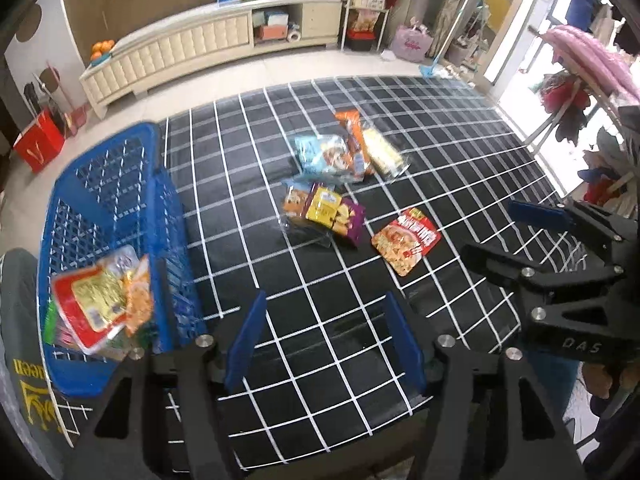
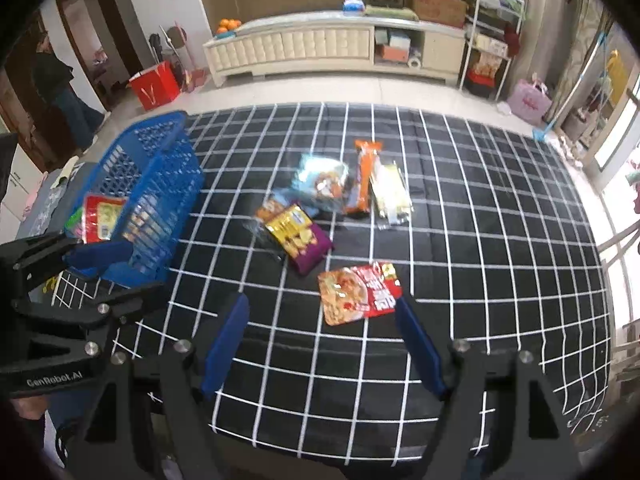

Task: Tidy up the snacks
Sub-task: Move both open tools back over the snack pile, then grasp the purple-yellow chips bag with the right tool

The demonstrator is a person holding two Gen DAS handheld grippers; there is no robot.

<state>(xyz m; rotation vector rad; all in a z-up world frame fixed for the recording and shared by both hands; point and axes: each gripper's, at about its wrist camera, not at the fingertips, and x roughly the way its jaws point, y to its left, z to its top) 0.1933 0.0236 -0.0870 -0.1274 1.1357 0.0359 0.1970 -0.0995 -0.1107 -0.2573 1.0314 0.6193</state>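
Both the left gripper and right gripper hover with jaws wide and empty over the black grid-patterned tablecloth, where snack packets lie loose beside the blue basket holding more packets.

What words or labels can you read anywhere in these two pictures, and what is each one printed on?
"DAS": on the black body of the right hand-held gripper, seen in the left wrist view.
"GenRobot.AI": on the black body of the left hand-held gripper, seen in the right wrist view.
Red snack packet: large print, too blurred to read.
Other snack packets: too blurred.
Grey bag beside the blue basket: yellow lettering, not readable.
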